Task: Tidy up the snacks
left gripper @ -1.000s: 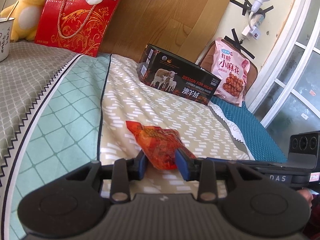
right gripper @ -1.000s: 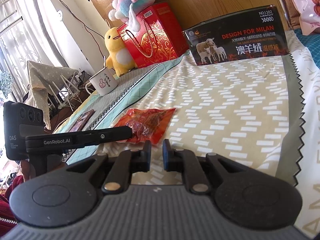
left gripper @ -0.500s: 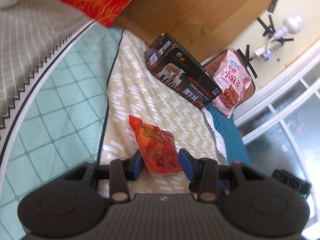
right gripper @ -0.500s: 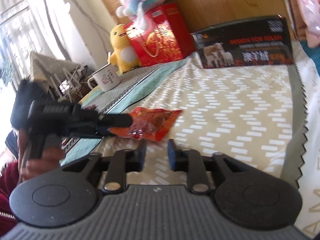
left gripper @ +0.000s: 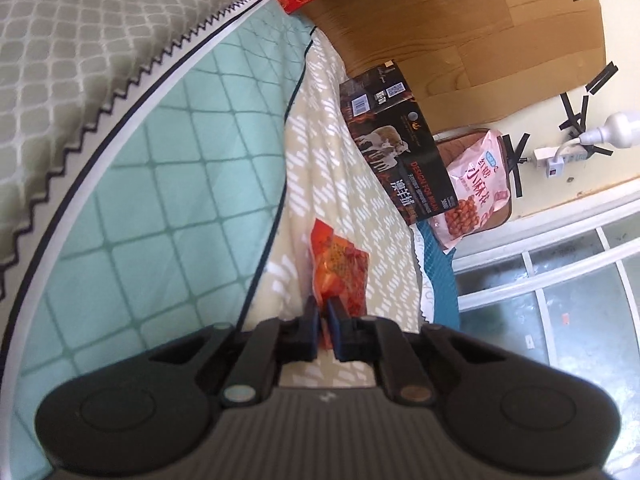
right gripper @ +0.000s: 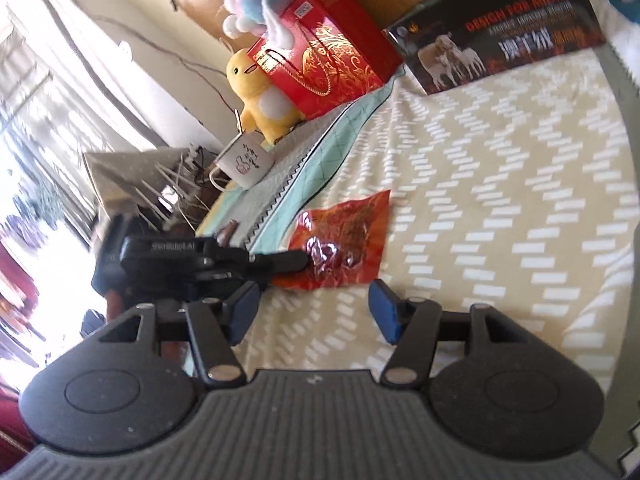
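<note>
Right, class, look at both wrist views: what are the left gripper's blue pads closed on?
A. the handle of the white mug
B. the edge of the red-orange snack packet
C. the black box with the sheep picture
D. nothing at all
B: in the left wrist view the left gripper has its pads pinched on the near edge of the red-orange snack packet, which lies on the patterned bedspread.
</note>
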Action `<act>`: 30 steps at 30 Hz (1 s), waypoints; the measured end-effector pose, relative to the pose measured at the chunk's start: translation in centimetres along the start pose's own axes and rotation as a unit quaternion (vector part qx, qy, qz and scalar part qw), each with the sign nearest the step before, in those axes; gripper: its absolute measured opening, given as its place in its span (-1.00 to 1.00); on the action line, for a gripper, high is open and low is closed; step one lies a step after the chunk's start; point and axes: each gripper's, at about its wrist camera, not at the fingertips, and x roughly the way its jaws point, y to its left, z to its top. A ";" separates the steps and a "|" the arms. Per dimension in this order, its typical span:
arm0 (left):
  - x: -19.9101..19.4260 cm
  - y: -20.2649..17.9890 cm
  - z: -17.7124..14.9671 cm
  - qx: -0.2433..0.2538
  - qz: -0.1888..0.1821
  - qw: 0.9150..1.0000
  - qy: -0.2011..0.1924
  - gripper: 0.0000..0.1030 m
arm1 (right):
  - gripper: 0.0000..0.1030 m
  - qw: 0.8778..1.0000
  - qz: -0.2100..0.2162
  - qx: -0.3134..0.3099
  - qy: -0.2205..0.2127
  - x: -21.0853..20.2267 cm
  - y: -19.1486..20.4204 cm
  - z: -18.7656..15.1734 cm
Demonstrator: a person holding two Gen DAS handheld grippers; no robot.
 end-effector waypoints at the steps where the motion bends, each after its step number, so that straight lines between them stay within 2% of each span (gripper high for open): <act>1: 0.0 0.0 -0.1 0.001 0.001 1.000 0.000 -0.88 | 0.19 1.000 0.000 0.000 0.003 0.3 0.1 0.2; 5: -0.1 -0.2 -0.4 0.013 0.008 1.000 -0.009 -0.87 | 0.19 1.000 0.003 -0.015 0.013 2.3 0.9 1.0; 10: -0.4 -0.9 -1.1 0.051 0.024 0.998 -0.024 -0.87 | 0.17 1.000 0.006 -0.016 -0.003 3.5 0.9 1.5; 14: -0.5 -1.8 -1.3 0.082 0.040 0.996 -0.027 -0.87 | -0.09 1.000 -0.001 -0.002 -0.014 3.1 -0.2 1.9; 19: -0.6 -2.0 -1.3 0.104 0.046 0.993 -0.028 -0.85 | -0.04 0.991 -0.079 -0.105 -0.022 2.6 1.0 3.1; 20: -0.6 -2.1 -1.5 0.114 0.049 0.992 -0.030 -0.85 | -0.04 0.989 -0.082 -0.120 -0.018 2.9 1.2 3.6; 23: -0.7 -2.4 -1.8 0.135 0.055 0.989 -0.038 -0.85 | -0.03 0.991 -0.057 -0.116 0.016 4.9 1.6 5.1; 26: -0.8 -2.2 -1.8 0.131 0.051 0.989 -0.038 -0.85 | -0.02 0.994 -0.016 -0.103 0.044 6.4 1.0 5.8; 30: -0.8 -2.3 -1.8 0.132 0.056 0.989 -0.038 -0.86 | -0.14 0.993 -0.024 -0.106 0.037 4.5 1.2 4.4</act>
